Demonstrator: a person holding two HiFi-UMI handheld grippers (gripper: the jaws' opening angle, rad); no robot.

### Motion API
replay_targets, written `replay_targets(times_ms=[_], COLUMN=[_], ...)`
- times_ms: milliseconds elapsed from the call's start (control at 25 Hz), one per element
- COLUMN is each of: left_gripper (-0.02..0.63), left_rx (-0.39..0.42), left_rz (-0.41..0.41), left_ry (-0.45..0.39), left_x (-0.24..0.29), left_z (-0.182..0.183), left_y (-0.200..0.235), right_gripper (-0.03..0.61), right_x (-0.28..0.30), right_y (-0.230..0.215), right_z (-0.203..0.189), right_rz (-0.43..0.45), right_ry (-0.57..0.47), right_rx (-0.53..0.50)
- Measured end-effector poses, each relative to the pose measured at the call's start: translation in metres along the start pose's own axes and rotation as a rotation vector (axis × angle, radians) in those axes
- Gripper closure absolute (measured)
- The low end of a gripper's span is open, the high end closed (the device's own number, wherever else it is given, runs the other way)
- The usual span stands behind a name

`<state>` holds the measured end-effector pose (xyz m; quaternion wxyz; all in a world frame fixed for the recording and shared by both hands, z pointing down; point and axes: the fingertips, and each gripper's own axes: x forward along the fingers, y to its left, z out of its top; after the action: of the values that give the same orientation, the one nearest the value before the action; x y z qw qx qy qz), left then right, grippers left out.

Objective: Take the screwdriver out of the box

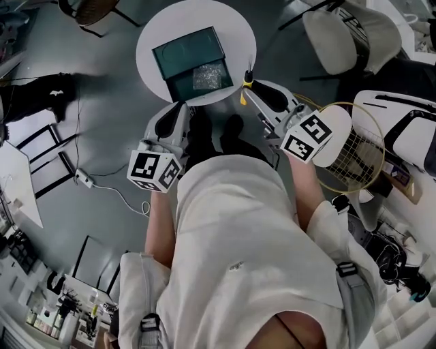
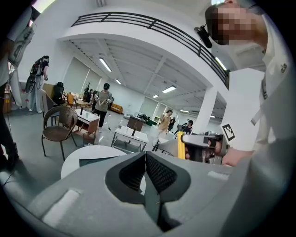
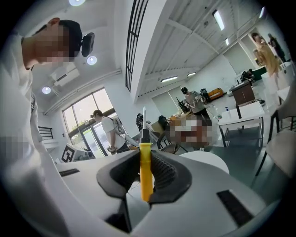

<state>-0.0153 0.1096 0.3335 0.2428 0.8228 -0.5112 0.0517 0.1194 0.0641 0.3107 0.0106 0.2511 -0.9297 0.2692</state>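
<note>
The yellow-handled screwdriver (image 3: 145, 169) stands upright between the pads of my right gripper (image 3: 147, 172), which is shut on its handle; the thin metal shaft points up past the jaws. From the head view the screwdriver (image 1: 246, 87) sits at the tip of the right gripper (image 1: 249, 90), just right of the round table. The dark green box (image 1: 192, 60) lies open on that table with a clear plastic bag (image 1: 208, 76) in its tray. My left gripper (image 2: 145, 172) has its jaws closed together with nothing between them; it hangs at the table's near edge (image 1: 181, 109).
The round white table (image 1: 231, 20) stands ahead of me. Chairs stand around it: a brown wicker chair (image 2: 59, 122) at left and a white chair (image 1: 340, 37) at right. A badminton racket (image 1: 354, 146) lies to my right. Several people stand among desks further back.
</note>
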Motion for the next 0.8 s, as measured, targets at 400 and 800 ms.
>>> replay_targets(times_ms=[400, 800], left_gripper=[0.598, 0.598], left_rx=[0.002, 0.007], left_rz=[0.057, 0.076], left_ry=[-0.026, -0.053], left_x=[-0.018, -0.032], left_z=[-0.007, -0.005], left_y=[-0.002, -0.013], right_gripper=[0.499, 0.499], right_x=[-0.009, -0.022], right_y=[0.005, 0.017], right_z=[-0.007, -0.001], right_rz=[0.034, 0.054], right_ry=[0.009, -0.001], right_rx=[-0.002, -0.023])
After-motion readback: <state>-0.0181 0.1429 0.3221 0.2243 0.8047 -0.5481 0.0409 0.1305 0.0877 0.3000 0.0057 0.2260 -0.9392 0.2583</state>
